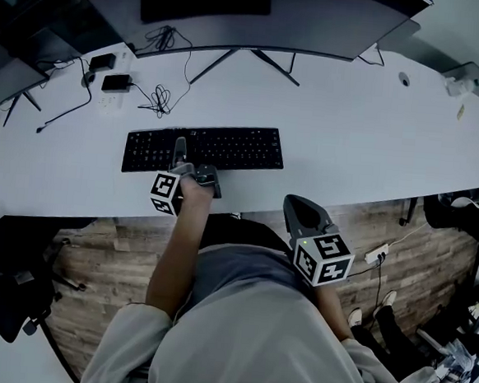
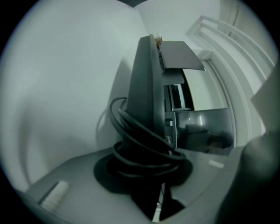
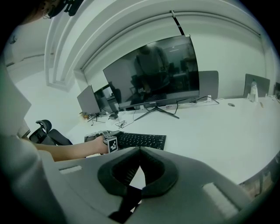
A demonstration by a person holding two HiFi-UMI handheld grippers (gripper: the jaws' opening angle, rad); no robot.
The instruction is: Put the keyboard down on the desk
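Note:
A black keyboard (image 1: 226, 147) lies flat on the white desk (image 1: 367, 147), in front of the monitor. My left gripper (image 1: 179, 150) reaches over the keyboard's front edge, left of its middle. In the left gripper view, which is rolled on its side, the keyboard (image 2: 145, 83) appears as a dark slab rising from between the jaws of the left gripper (image 2: 146, 164), with loops of black cable (image 2: 140, 140) around its base. My right gripper (image 1: 295, 203) hangs off the desk's front edge, shut on nothing. In the right gripper view, the right gripper (image 3: 140, 151) points at the keyboard (image 3: 142, 140).
A wide monitor (image 1: 262, 15) on a splayed stand fills the back of the desk. Tangled cables (image 1: 158, 97) and two power bricks (image 1: 114, 82) lie behind the keyboard at the left. An office chair (image 1: 9, 284) stands on the wooden floor at the left. A power strip (image 1: 375, 255) lies on the floor at the right.

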